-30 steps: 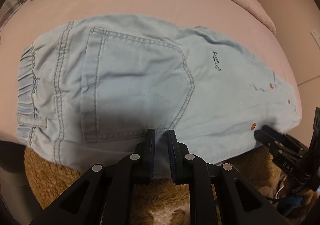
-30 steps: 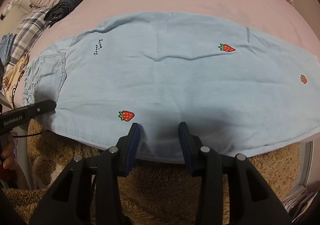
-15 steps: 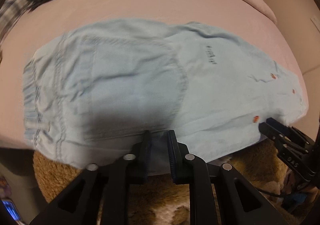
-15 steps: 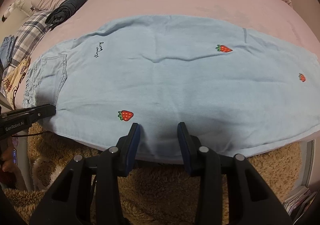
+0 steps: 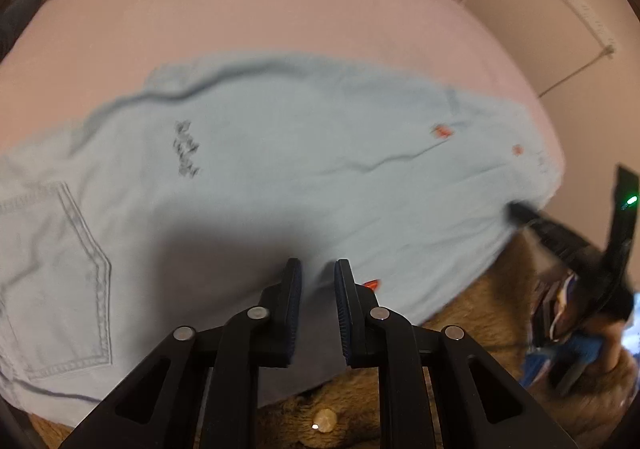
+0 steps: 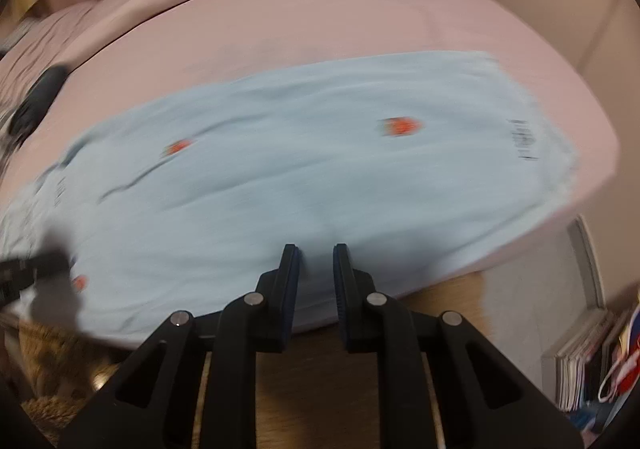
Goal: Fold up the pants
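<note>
We see the pants (image 5: 280, 177), light blue with small red strawberry marks, spread flat along the near edge of the pink bed (image 5: 248, 9); their near border hangs just over that edge, above a brown fluffy rug (image 5: 472, 313). In the left wrist view a stitched back pocket (image 5: 56, 281) lies toward the left end of the bed's near edge, and a line of dark lettering (image 5: 186, 149) sits further in; the whole picture is smeared, so finer detail is lost to us.

Our left gripper (image 5: 317, 289) hangs at the near edge with its jaws narrow; a gap remains between the blue pads, and pale cloth shows in that gap, but we cannot tell whether the pads press on it. Our right gripper (image 6: 316, 273) stands at the near edge further toward the leg end; its jaws are closing, down to a narrow gap, and the cloth's border lies between them; whether they bite it the blur hides from us.

In the right wrist view the hem end of the pants (image 6: 536, 153) lies near the bed's right corner, with more dark lettering beside it; the left gripper shows as a dark smear at the left (image 6: 36, 269), its tip at the cloth's near edge. A dark bundle (image 6: 38, 105) lies on the bed toward its far left side, well apart from the pants; books (image 6: 580, 365) stand on the floor beyond the right corner.
</note>
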